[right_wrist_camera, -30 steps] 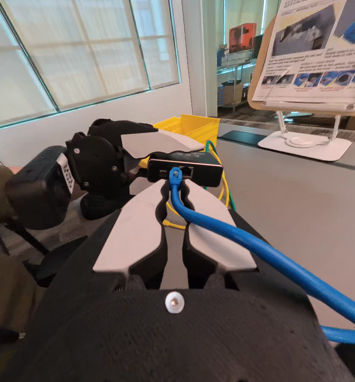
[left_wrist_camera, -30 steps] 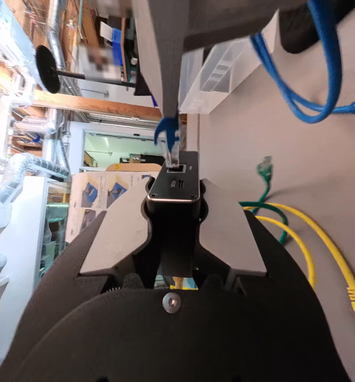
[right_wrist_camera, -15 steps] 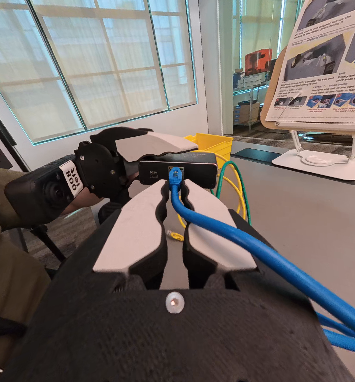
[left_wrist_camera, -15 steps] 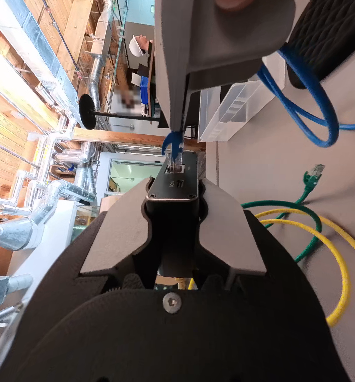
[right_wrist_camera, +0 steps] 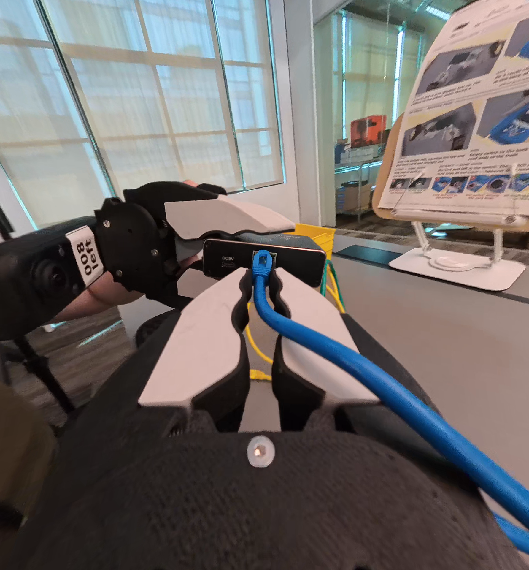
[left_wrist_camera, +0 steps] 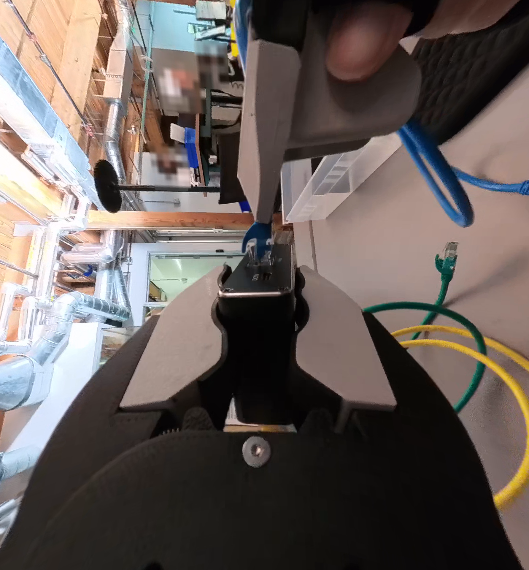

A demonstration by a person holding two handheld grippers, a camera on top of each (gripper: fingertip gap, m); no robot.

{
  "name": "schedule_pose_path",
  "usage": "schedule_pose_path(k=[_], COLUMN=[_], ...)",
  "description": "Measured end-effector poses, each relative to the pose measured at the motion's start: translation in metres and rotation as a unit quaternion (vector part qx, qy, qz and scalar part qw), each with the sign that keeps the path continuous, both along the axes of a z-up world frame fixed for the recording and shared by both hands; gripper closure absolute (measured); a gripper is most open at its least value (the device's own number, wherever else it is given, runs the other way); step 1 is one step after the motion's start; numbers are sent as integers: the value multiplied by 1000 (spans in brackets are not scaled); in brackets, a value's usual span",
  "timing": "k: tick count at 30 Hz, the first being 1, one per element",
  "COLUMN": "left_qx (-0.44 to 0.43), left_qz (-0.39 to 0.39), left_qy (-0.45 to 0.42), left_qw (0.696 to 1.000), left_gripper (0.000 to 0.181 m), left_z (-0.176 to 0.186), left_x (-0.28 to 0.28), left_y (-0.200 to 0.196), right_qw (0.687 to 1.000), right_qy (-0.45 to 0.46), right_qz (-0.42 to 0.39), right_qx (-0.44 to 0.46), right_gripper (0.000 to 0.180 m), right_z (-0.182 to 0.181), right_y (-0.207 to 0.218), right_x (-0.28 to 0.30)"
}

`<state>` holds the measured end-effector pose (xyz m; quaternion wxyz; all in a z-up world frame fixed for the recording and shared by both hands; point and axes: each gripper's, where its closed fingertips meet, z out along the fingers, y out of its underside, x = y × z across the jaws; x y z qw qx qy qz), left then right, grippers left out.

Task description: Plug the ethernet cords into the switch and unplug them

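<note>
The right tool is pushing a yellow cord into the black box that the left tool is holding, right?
Not quite: the cord is blue, not yellow. The right wrist view shows the right tool gripping the blue cord at the black box held by the left tool. The yellow cord lies loose on the table.

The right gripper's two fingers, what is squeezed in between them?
The blue cord, just behind its plug, which sits in the black switch. The right wrist view shows it best.

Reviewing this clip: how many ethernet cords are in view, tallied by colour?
Blue cord: 1
Green cord: 1
Yellow cord: 1
Total: 3
</note>
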<state>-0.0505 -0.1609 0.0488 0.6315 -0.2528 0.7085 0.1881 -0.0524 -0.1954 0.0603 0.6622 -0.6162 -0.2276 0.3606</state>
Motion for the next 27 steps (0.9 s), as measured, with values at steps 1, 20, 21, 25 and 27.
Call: schedule_pose_path(k=[1,20,21,25,27], left_qx=[10,33,31,23,11], left_qz=[-2,-8,-7,-23,-24], left_qy=[-5,12,14,14,14], left_qw=[1000,999,999,999,1000], left_gripper=[142,143,143,144,144], left_z=[2,-14,-15,-16,-16], left_x=[0,1,0,-1,-2], left_y=[0,2,2,-2,-3], right_qw=[1000,999,998,998,997], right_qy=[-4,-40,-42,-31,-8], right_qz=[-9,-13,-11,9,32], right_qx=[9,-31,-34,-53,-64], right_gripper=[169,168,168,168,168], right_z=[1,-13,-14,-16,-15], right_y=[-1,-3,-3,-2,-3], right_x=[0,0,0,-4,-5])
